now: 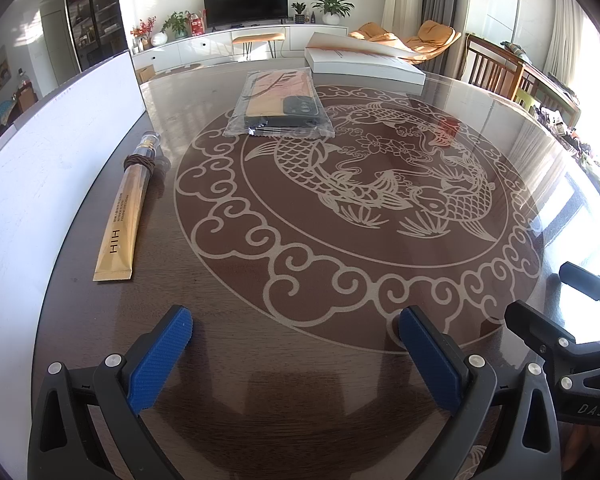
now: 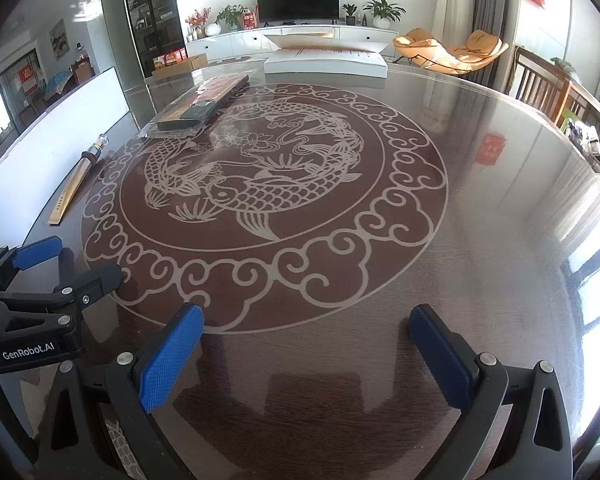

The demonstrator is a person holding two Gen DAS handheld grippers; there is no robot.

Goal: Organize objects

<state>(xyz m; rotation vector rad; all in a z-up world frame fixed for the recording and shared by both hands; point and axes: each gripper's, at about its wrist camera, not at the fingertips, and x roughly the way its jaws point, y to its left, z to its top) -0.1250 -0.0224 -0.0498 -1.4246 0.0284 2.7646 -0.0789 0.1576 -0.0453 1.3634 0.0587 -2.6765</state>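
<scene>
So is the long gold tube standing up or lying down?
Lying down. The long gold tube rests flat on the dark round table, cap end pointing away.

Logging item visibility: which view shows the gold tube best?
The left wrist view: the gold tube lies close, full length, its lettering and brown band clear. The right wrist view shows it small and foreshortened near the table's left edge.

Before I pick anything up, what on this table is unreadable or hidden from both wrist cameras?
- Plastic-wrapped package: contents blurred by glare in left view; foreshortened in right view.
- Gold tube: small print too small in both views.
- White box: far side cut off by its own top; lettering illegible.
</scene>
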